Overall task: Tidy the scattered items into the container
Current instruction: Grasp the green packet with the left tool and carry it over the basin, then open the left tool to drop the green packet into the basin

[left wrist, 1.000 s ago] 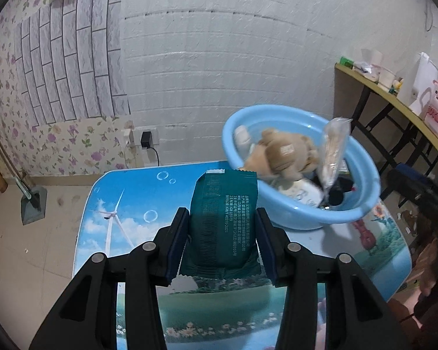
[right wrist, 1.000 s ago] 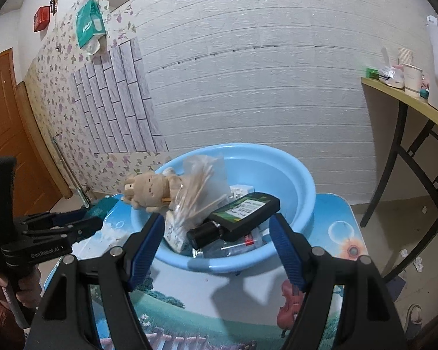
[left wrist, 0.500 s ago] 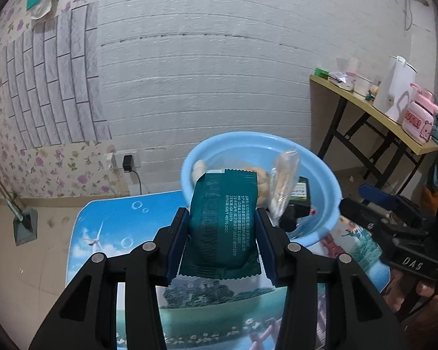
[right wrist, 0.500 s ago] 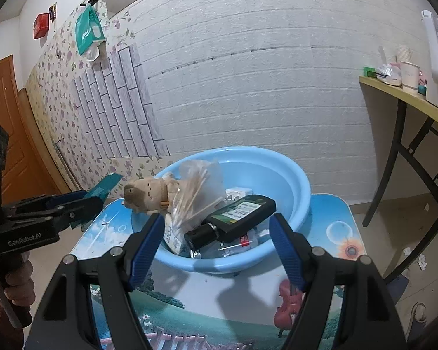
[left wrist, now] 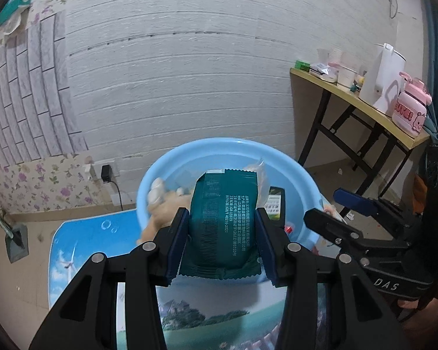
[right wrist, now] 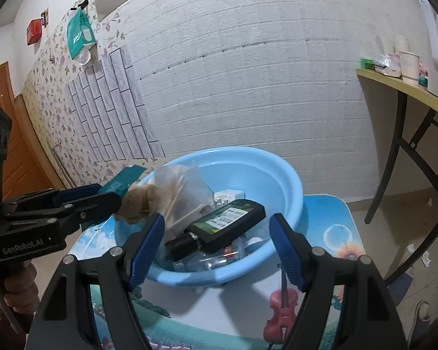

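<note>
So the risk here is mostly about where the packet lands. Nearest thing: the left gripper has its blue pads pinching a dark green snack packet by its two side edges, and the packet stands up between them with its lower crimped edge hanging free. It's a soft foil pouch, so I'd guess the hold is only as good as the squeeze on the air inside. Any twist and it could slide out early onto the table instead of the tub.

The right gripper has its jaws spread with nothing between them, sitting at the near rim of the blue basin. From the left wrist view it's just to the right of the packet's path, so the two grippers bumping is a real possibility if either one swings in.

Further in, the basin is already pretty full: a plush toy slumped over the left rim, a clear plastic bag standing tall, a dark flat bottle lying across the middle. From the right wrist view the packet is only at the left rim, next to the plush. Let it go from there and I think it could land on the plush or the bag and slip off over the edge, or knock the plush out.
</note>
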Demonstrator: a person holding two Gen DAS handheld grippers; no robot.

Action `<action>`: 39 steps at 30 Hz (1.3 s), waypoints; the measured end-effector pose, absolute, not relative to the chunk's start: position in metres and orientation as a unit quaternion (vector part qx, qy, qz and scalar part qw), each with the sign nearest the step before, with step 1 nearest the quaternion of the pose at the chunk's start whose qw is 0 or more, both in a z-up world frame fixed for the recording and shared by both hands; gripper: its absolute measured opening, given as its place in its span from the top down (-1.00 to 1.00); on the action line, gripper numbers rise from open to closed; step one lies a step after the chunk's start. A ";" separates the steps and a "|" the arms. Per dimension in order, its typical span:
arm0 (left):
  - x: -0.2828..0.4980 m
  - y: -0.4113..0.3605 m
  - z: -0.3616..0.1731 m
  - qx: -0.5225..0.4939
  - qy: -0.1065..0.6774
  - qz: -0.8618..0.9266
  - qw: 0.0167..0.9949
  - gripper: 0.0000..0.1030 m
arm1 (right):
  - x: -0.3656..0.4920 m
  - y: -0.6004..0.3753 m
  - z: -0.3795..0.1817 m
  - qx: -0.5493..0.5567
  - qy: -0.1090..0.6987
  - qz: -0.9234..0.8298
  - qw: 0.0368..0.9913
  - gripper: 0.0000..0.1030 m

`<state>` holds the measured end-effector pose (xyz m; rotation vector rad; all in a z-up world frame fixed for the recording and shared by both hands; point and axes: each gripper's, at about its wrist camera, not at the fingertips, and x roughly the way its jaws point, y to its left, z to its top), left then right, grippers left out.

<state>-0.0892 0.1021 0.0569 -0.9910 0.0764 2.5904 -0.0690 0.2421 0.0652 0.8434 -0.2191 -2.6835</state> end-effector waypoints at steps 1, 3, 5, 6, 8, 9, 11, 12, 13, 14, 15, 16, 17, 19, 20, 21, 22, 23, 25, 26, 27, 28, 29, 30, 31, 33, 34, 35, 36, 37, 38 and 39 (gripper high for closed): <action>-0.093 0.106 0.057 -0.351 0.029 0.917 0.186 0.13 | -0.072 0.244 0.064 0.296 -0.078 -0.939 0.158 -0.44; -0.098 0.110 0.056 -0.352 0.031 0.917 0.188 0.13 | -0.078 0.248 0.062 0.299 -0.082 -0.938 0.156 -0.44; -0.104 0.117 0.054 -0.352 0.036 0.917 0.187 0.13 | -0.084 0.251 0.060 0.299 -0.082 -0.938 0.153 -0.44; -0.107 0.119 0.053 -0.351 0.039 0.916 0.188 0.13 | -0.085 0.252 0.060 0.298 -0.082 -0.939 0.152 -0.44; -0.114 0.125 0.051 -0.353 0.042 0.915 0.191 0.13 | -0.089 0.255 0.059 0.296 -0.082 -0.940 0.150 -0.44; -0.117 0.126 0.050 -0.354 0.042 0.914 0.191 0.13 | -0.091 0.256 0.058 0.296 -0.082 -0.940 0.149 -0.44; -0.123 0.130 0.047 -0.356 0.042 0.913 0.192 0.13 | -0.095 0.257 0.057 0.297 -0.083 -0.940 0.147 -0.44; -0.125 0.131 0.045 -0.358 0.041 0.913 0.190 0.13 | -0.097 0.257 0.056 0.297 -0.082 -0.940 0.147 -0.44; -0.128 0.132 0.043 -0.360 0.042 0.913 0.187 0.13 | -0.097 0.257 0.056 0.297 -0.082 -0.940 0.147 -0.44; -0.129 0.134 0.041 -0.361 0.041 0.913 0.186 0.12 | -0.098 0.258 0.055 0.297 -0.082 -0.940 0.147 -0.44; -0.130 0.135 0.039 -0.363 0.040 0.912 0.187 0.12 | -0.098 0.257 0.054 0.298 -0.082 -0.940 0.147 -0.44; -0.131 0.136 0.037 -0.365 0.039 0.911 0.188 0.12 | -0.099 0.258 0.053 0.299 -0.082 -0.939 0.147 -0.44; -0.131 0.136 0.035 -0.367 0.039 0.910 0.188 0.12 | -0.100 0.258 0.052 0.301 -0.083 -0.939 0.146 -0.44; -0.130 0.136 0.033 -0.364 0.040 0.911 0.187 0.11 | -0.102 0.259 0.050 0.304 -0.084 -0.938 0.145 -0.44; -0.129 0.136 0.033 -0.364 0.040 0.912 0.186 0.11 | -0.102 0.259 0.049 0.305 -0.085 -0.937 0.145 -0.44; -0.129 0.135 0.033 -0.364 0.040 0.912 0.186 0.11 | -0.102 0.259 0.048 0.306 -0.085 -0.937 0.146 -0.44; -0.128 0.135 0.032 -0.365 0.038 0.911 0.186 0.10 | -0.103 0.258 0.047 0.307 -0.084 -0.937 0.146 -0.44; -0.127 0.134 0.032 -0.365 0.037 0.911 0.186 0.10 | -0.103 0.257 0.047 0.308 -0.083 -0.936 0.146 -0.44; -0.126 0.131 0.033 -0.365 0.033 0.912 0.187 0.09 | -0.103 0.255 0.045 0.311 -0.081 -0.935 0.149 -0.44; -0.125 0.130 0.033 -0.364 0.032 0.912 0.188 0.09 | -0.102 0.254 0.045 0.312 -0.080 -0.935 0.149 -0.44; -0.123 0.129 0.033 -0.364 0.031 0.912 0.189 0.09 | -0.101 0.254 0.045 0.312 -0.078 -0.935 0.149 -0.44; -0.122 0.129 0.034 -0.363 0.031 0.912 0.189 0.09 | -0.100 0.254 0.046 0.311 -0.078 -0.935 0.149 -0.44; -0.120 0.128 0.035 -0.362 0.032 0.912 0.189 0.08 | -0.099 0.253 0.046 0.310 -0.077 -0.936 0.148 -0.44; -0.119 0.128 0.035 -0.361 0.032 0.912 0.189 0.08 | -0.098 0.253 0.047 0.309 -0.076 -0.936 0.148 -0.44; -0.117 0.127 0.036 -0.360 0.033 0.913 0.188 0.06 | -0.097 0.253 0.048 0.308 -0.076 -0.937 0.148 -0.44; -0.113 0.124 0.039 -0.356 0.032 0.915 0.186 -0.01 | -0.094 0.251 0.050 0.307 -0.074 -0.937 0.149 -0.44; -0.112 0.122 0.041 -0.355 0.031 0.916 0.185 -0.06 | -0.093 0.250 0.051 0.307 -0.073 -0.937 0.149 -0.44; -0.110 0.120 0.042 -0.352 0.029 0.917 0.183 -0.08 | -0.092 0.250 0.052 0.307 -0.073 -0.937 0.149 -0.44; -0.109 0.118 0.043 -0.351 0.027 0.918 0.182 -0.09 | -0.091 0.249 0.053 0.306 -0.071 -0.937 0.150 -0.44; -0.107 0.116 0.044 -0.350 0.025 0.919 0.181 -0.09 | -0.089 0.248 0.054 0.306 -0.070 -0.937 0.150 -0.44; -0.105 0.114 0.046 -0.349 0.023 0.919 0.179 -0.10 | -0.087 0.247 0.055 0.305 -0.069 -0.938 0.151 -0.44; -0.104 0.112 0.046 -0.349 0.022 0.920 0.178 -0.10 | -0.086 0.246 0.056 0.305 -0.068 -0.938 0.152 -0.44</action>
